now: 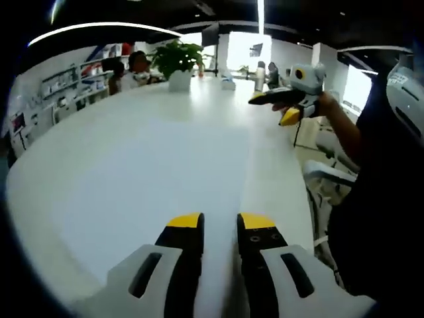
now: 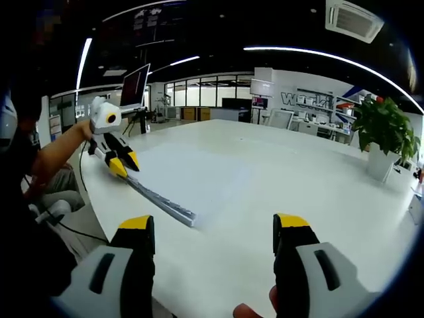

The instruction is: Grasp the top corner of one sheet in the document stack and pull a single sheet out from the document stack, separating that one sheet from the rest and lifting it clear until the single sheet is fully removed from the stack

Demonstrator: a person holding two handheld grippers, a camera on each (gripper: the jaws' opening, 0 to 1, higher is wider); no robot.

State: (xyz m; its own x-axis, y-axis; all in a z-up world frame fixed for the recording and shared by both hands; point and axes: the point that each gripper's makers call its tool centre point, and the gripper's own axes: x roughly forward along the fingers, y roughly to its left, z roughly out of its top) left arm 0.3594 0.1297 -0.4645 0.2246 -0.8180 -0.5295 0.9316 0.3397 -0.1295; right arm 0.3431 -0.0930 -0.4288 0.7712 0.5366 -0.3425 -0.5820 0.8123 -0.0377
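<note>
Left gripper view: the left gripper (image 1: pixel 220 225) rises from the bottom centre, its yellow-tipped fingers (image 1: pixel 185 222) close together with a narrow gap and nothing between them. Ahead of them lies the white tabletop (image 1: pixel 86 172), and on it the document stack (image 1: pixel 179 165) fills the middle of the frame, white on white, its top sheet flat. The right gripper (image 1: pixel 289 114) shows at upper right, held in a person's hand (image 1: pixel 326 106) off the tabletop's right edge; how its fingers stand cannot be told from this angle. A potted plant (image 1: pixel 177 63) stands on the far end of the tabletop at upper centre. People sit behind it at upper left, beside shelving.

Right gripper view: the right gripper (image 2: pixel 215 228) comes up from the bottom, fingers (image 2: pixel 137 228) set wide apart, empty, hovering above the tabletop (image 2: pixel 318 179). The document stack (image 2: pixel 192 175) lies left of centre; its near side edge shows as a grey band of layered sheets running from centre toward upper left. The left gripper (image 2: pixel 122 164) sits at that upper-left end, fingertips down at the stack's far corner; actual contact with a sheet cannot be confirmed. A forearm (image 2: pixel 56 156) reaches to it from the left. The potted plant (image 2: pixel 384 136) is at right edge. A monitor (image 2: pixel 134 86) stands at upper left.
</note>
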